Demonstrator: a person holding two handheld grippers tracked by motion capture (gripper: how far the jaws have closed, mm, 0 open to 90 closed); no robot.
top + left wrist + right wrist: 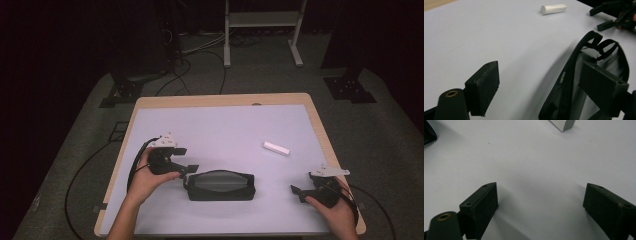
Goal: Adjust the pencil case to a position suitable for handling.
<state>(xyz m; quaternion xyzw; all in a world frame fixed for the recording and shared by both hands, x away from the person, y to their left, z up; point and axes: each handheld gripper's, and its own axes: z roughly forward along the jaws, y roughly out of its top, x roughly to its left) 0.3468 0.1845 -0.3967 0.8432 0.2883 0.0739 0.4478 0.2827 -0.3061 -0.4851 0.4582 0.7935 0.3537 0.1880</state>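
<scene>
The left gripper (pixel 187 169) hovers with jaws spread at the left end of the black pouch (pixel 221 185), one jaw over its open mouth, gripping nothing. The right gripper (pixel 300 192), jaws also spread and empty, rests near the table's right edge. The white stick (pixel 276 148) lies apart on the white mat (pixel 225 130), so any packing looks not yet begun.

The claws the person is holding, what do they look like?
Each claw is black, with two chunky block jaws. The left claw and the right claw both carry a pale grey three-cornered plate on top and trail a black cable. In the gripper views a brass-ringed hole shows near one jaw. The forearms are bare: no sleeves or gloves.
</scene>
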